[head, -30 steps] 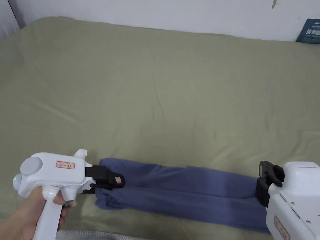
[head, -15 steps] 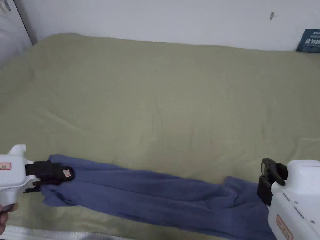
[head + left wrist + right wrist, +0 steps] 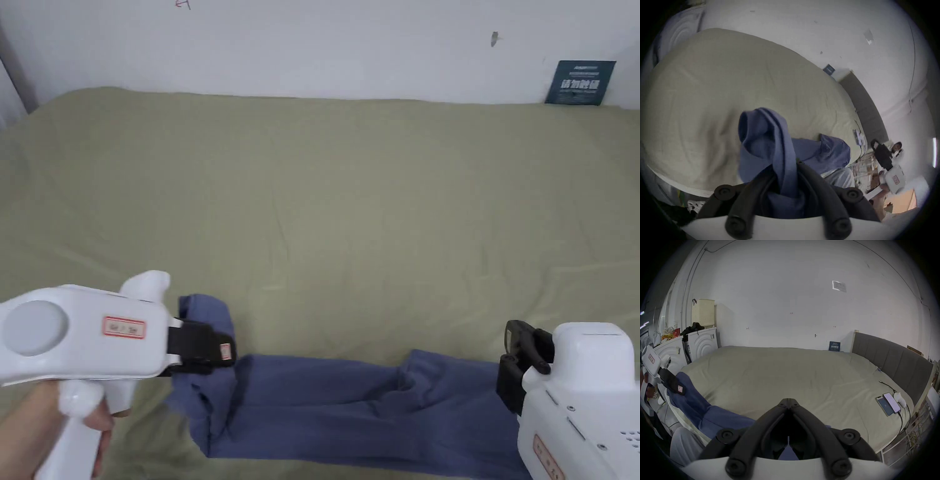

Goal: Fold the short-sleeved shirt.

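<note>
while the head view looks down the bed (image 3: 325, 187), the blue shirt (image 3: 350, 406) lies as a long narrow band along the near edge, its left end lifted off the sheet. left gripper (image 3: 215, 353) is clamped on that raised end, cloth drooping below it. right gripper (image 3: 515, 369) sits at the shirt's right end; can't tell from here if it has cloth. a dark sign (image 3: 580, 82) leans on the far wall.

left gripper view: left gripper (image 3: 782, 172) has its jaws narrow w/ a bunched wad of shirt (image 3: 769, 142) between them, several layers rising up and flopping over. rest of the shirt trails toward the far right gripper (image 3: 883, 155).

right gripper view: right gripper (image 3: 788, 400) has its tips met, nothing visible between them; blue cloth sits lower, under the jaw base, so whether it pinches the shirt (image 3: 708, 412) i can't tell. two phones (image 3: 888, 405) lie at the right of the bed.

risk, imo: left grip is a bunch, not a flat hem, so layers may slip out unevenly as it carries over, giving a skewed fold. if the right end isn't pinned, the whole band drags along instead of folding.
</note>
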`<state>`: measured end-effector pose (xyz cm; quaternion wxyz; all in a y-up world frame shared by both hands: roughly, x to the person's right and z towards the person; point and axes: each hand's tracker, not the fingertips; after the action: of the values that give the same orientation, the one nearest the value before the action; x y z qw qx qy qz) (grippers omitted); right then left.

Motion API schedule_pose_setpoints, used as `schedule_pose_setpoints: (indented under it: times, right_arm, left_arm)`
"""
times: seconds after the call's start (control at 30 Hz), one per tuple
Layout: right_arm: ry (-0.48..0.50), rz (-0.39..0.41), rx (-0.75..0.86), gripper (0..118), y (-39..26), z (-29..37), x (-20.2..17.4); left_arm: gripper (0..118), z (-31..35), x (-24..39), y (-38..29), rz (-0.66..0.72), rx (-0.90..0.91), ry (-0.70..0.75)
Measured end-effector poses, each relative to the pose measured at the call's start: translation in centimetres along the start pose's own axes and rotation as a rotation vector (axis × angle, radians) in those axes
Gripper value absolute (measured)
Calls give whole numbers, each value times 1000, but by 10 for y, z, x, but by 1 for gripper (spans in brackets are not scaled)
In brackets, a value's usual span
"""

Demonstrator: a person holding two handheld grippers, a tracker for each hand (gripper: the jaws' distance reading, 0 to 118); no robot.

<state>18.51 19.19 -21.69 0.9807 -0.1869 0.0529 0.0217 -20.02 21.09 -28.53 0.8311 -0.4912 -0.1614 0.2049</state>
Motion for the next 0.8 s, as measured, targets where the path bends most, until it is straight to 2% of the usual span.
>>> schedule_pose_setpoints:
  times: [0.1, 0.23, 0.27, 0.3, 0.33, 0.37, 0.4, 0.53, 0.6, 0.63, 0.67, 0.7, 0.73, 0.8]
  right_arm:
    - [-11, 3, -8, 0, -4, 2, 6]
    - [-22, -8, -32, 0, -11, 0, 13]
    - [-26, -9, -41, 0, -12, 0, 15]
    - [-27, -10, -48, 0, -14, -1, 16]
    - [-31, -11, -53, 0, -16, -1, 18]
    - [-34, -13, -60, 0, -17, -2, 19]
    - [-36, -15, -68, 0, -19, -3, 20]
    - [-42, -32, -80, 0, -21, -4, 23]
    - [-38, -32, -81, 0, -21, -5, 22]
    - [-36, -29, -80, 0, -21, -5, 22]
    - [-34, -29, -78, 0, -20, -5, 22]
    - [-29, -30, -77, 0, -20, -5, 21]
    - [-25, -30, -78, 0, -19, -6, 21]
    - [-21, -32, -78, 0, -19, -8, 19]
  left_arm:
    - [7, -41, 31, -1, -95, -47, 33]
    - [8, -103, 56, -6, -155, -131, 53]
    - [19, -117, 60, -10, -171, -141, 66]
    - [50, -132, 67, -14, -200, -161, 77]
    - [92, -142, 69, -17, -218, -173, 73]
    - [118, -151, 70, -19, -229, -200, 30]
    - [118, -157, 70, -21, -211, -194, -5]
    - [103, -140, 58, -15, -92, -117, -87]
    - [90, -117, 50, -12, -83, -86, -110]
    - [90, -106, 43, -12, -81, -79, -109]
    - [65, -94, 35, -13, -63, -58, -133]
    - [25, -83, 33, -13, -31, -27, -154]
    - [0, -77, 25, -16, -3, -1, -147]
    - [0, -68, 6, -16, 45, -17, -184]
